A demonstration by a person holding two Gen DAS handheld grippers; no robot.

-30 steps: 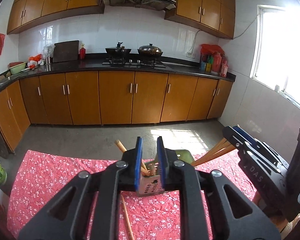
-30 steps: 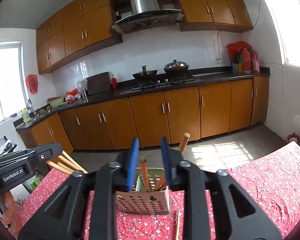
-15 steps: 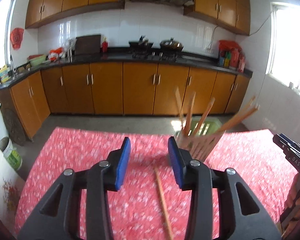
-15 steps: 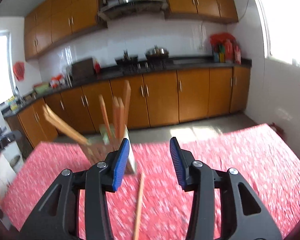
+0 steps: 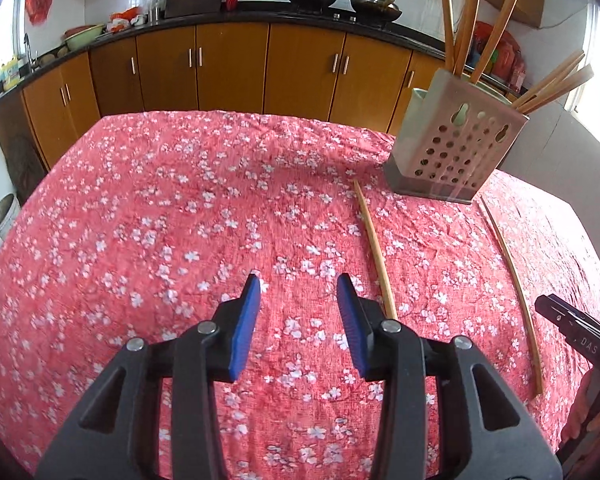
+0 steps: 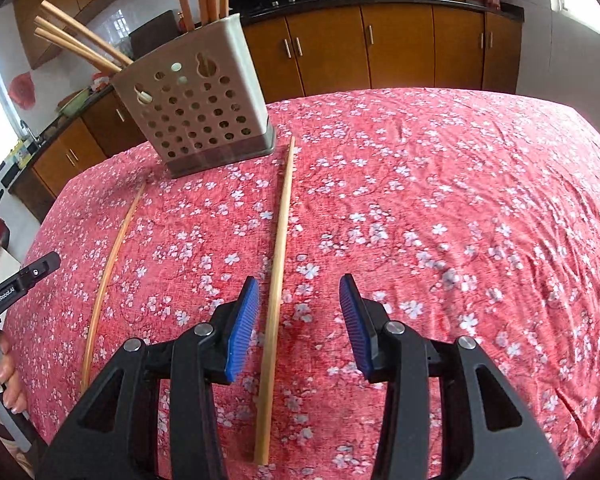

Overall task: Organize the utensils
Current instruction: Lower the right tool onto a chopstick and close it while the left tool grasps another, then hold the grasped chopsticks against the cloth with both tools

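Wooden chopsticks are the worry here: two lie loose on the red flowered cloth (image 5: 172,208) in front of the perforated metal holder (image 6: 196,120), which stands upright with several sticks already leaning out of it. The right gripper (image 6: 298,312) hangs above the cloth with its blue pads apart and nothing clamped; the chopstick nearer the holder's right corner (image 6: 278,264) runs toward its left pad, off centre. A close from here would likely nudge the thin stick sideways or pinch cloth instead. The left gripper (image 5: 298,312) is likewise parted and empty, and the chopstick by the holder's left corner (image 5: 374,248) lies just outside its right pad, so it could roll away.
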